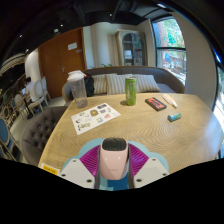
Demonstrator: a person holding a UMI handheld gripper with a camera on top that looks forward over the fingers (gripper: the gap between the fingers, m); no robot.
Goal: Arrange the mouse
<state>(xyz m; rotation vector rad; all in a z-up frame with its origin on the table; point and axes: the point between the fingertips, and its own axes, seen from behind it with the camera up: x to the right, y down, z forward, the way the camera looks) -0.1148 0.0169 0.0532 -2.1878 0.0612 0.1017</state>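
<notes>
A pale pink mouse [114,156] with a dark top end sits between my two fingers, and both magenta pads [92,158] press against its sides. My gripper [114,162] is shut on the mouse and holds it above the near edge of the wooden table [140,130]. The mouse's lower part is hidden between the fingers.
On the table beyond the fingers lie a printed paper sheet [96,117], a clear jug [78,90], a green can [130,90], a red-and-black box [156,103], a pen [170,100] and a small teal item [174,117]. A sofa and chairs stand behind.
</notes>
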